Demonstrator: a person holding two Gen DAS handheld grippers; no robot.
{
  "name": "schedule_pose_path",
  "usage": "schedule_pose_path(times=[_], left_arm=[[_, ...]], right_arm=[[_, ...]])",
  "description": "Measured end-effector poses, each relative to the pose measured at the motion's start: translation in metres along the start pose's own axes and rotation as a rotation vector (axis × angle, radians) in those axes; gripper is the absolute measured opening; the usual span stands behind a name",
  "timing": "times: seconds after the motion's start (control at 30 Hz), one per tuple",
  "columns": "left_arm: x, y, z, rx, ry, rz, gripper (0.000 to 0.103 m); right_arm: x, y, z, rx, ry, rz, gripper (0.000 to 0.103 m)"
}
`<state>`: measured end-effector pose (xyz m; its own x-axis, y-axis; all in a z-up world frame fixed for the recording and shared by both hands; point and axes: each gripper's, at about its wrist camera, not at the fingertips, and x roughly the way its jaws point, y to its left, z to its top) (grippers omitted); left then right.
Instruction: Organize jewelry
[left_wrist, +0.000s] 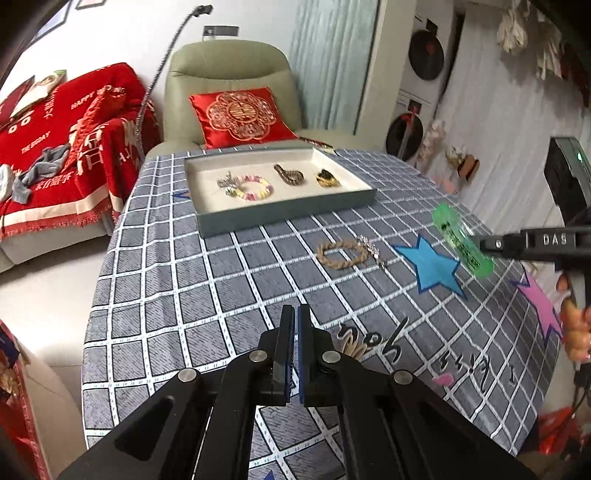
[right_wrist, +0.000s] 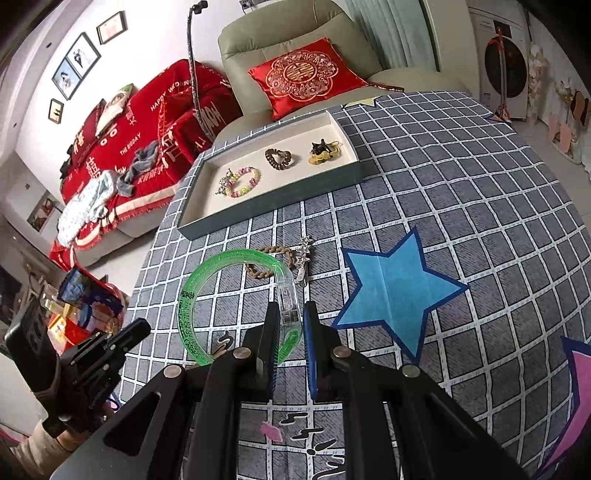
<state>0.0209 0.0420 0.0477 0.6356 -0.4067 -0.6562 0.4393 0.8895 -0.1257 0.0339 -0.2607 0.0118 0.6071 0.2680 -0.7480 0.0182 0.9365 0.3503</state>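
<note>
— Any lettering to log?

— From my left view, "DAS" in pale capitals on the arm of my right hand-held gripper (left_wrist: 476, 242). The red blanket (right_wrist: 147, 122) on the sofa carries "HAPPY WEDDING" and "THE BIGDAY" in white, plus large Chinese characters I can't make out.

— The cushion?

— The red cushion (right_wrist: 306, 75) shows a gold double-happiness sign. The green bangle (right_wrist: 192, 306) has dark print, too small to read. Script on the tablecloth (left_wrist: 184, 295) is illegible.

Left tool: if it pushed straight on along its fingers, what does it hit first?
Probably bare tablecloth just beyond the left tool; the braided bracelet lies farther on, slightly right. Depth is unclear.
</note>
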Motion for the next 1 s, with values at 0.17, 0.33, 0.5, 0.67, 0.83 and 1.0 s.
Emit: schedule_pose_path(times=[0.17, 0.33, 0.5, 0.67, 0.83, 1.0], left_arm=[[0.001, -0.007, 0.000, 0.054, -0.061, 0.052, 0.103], [0.041, -0.008, -0.008, 0.027, -0.087, -0.004, 0.103], [0.095, -0.007, -0.016, -0.020, -0.051, -0.158, 0.103], [0.155, -0.025, -0.026, 0.108, 0.047, 0.063, 0.103], [0.203, -0.035, -0.035, 0.213, 0.106, 0.040, 0.103], [0.248, -0.049, -0.054, 0.322, 0.148, 0.015, 0.103]], right_arm=[[-0.006, -0.002, -0.001, 0.005, -0.011, 0.014, 0.014], [-0.009, -0.004, 0.000, 0.015, -0.020, 0.024, 0.014], [-0.011, -0.005, -0.001, 0.014, -0.024, 0.027, 0.014], [-0.013, -0.006, 0.000, 0.016, -0.030, 0.025, 0.014], [-0.012, -0.006, -0.003, 0.008, -0.017, 0.017, 0.014], [-0.007, -0.003, -0.006, -0.004, 0.000, 0.013, 0.014]])
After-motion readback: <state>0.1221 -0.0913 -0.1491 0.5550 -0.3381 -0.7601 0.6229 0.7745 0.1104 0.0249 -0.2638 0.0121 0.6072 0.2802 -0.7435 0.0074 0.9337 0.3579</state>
